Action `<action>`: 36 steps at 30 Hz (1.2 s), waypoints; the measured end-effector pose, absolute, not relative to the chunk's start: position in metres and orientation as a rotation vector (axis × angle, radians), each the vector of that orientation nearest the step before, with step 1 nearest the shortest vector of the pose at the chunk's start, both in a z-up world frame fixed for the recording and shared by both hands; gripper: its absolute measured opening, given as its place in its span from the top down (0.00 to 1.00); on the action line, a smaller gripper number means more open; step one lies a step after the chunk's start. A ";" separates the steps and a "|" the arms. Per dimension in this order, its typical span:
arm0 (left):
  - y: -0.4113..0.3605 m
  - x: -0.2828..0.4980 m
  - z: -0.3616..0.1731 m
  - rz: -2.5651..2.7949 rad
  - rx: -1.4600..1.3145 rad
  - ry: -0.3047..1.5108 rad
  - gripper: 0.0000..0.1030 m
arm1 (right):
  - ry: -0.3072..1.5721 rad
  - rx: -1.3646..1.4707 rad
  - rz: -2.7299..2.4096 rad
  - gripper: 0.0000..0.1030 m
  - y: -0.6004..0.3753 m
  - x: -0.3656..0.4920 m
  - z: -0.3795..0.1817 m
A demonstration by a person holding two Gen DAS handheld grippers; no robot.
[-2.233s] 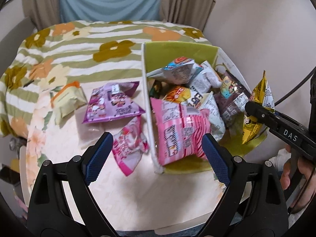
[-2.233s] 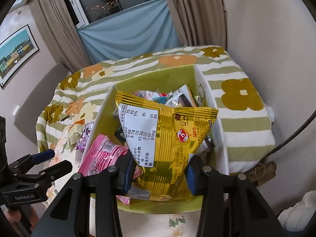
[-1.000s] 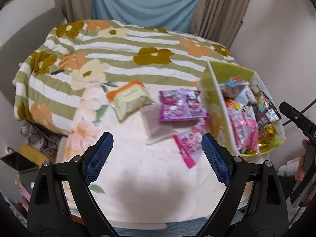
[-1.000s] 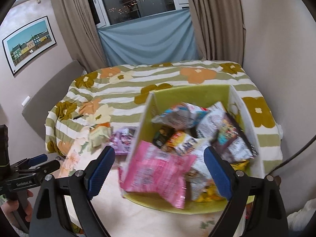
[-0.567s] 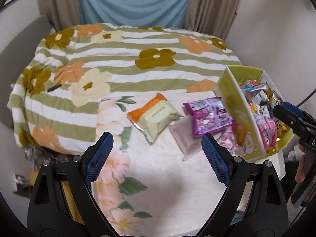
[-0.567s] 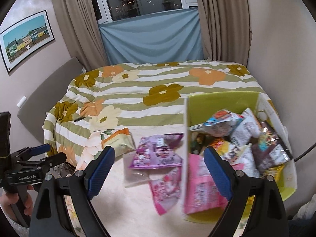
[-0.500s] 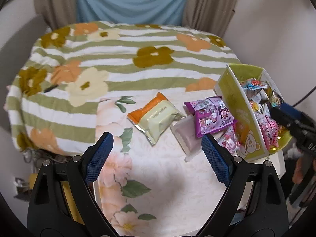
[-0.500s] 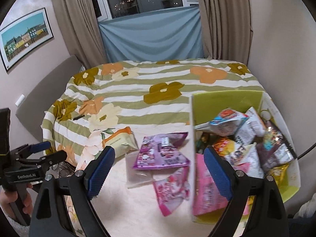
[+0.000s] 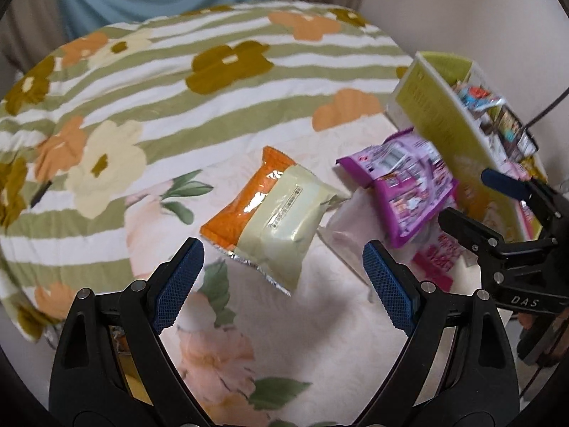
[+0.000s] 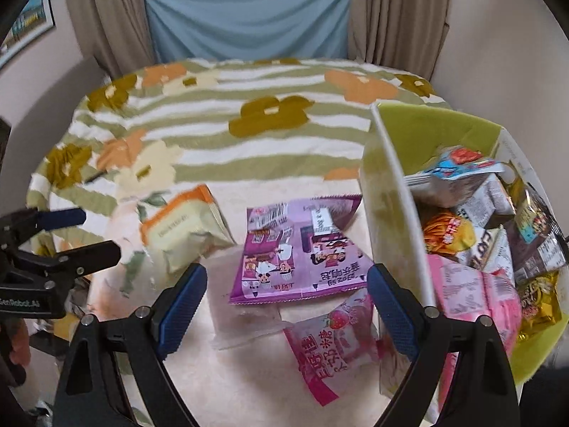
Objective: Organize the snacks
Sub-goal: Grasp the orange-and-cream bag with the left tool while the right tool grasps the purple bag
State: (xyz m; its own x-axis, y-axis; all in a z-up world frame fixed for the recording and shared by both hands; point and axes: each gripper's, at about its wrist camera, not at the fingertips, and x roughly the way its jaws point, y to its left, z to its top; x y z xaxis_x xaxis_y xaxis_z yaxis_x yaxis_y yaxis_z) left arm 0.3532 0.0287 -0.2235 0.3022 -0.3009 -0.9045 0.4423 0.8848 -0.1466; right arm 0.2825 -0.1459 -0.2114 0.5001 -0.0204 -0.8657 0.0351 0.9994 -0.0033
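left wrist view: left gripper (image 9: 282, 277) jaws apart, empty, over the orange and cream packet (image 9: 265, 215) on the floral blanket (image 9: 142, 82); purple packet (image 9: 402, 181) to its right, against the green box (image 9: 441, 131).
right wrist view: right gripper (image 10: 286, 306) jaws apart, empty, above the purple packet (image 10: 302, 249); pink strawberry packet (image 10: 334, 345) nearer; green box (image 10: 398, 192) of snacks on the right.

Your box (image 10: 398, 192) of snacks sits right; four packets (image 10: 302, 249) lie left of it on the blanket (image 10: 220, 135).
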 end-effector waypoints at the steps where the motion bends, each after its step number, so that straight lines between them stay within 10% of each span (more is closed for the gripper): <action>1: 0.026 0.357 -0.230 -0.503 0.146 1.170 0.12 | 1.053 -0.002 -0.036 0.13 -0.144 0.286 -0.216; 23: -0.007 0.405 -0.305 -0.542 0.281 1.268 0.13 | 1.187 -0.040 -0.024 0.13 -0.152 0.352 -0.275; 36: 0.000 0.400 -0.306 -0.551 0.238 1.256 0.38 | 1.224 -0.022 -0.015 0.13 -0.148 0.357 -0.283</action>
State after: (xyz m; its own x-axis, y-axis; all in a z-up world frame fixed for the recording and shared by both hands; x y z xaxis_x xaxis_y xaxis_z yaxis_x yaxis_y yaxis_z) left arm 0.4002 0.0004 -0.3059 0.2019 -0.2628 -0.9435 0.5161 0.8473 -0.1256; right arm 0.3575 -0.1485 -0.2826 0.3397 -0.0239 -0.9402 -0.0002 0.9997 -0.0255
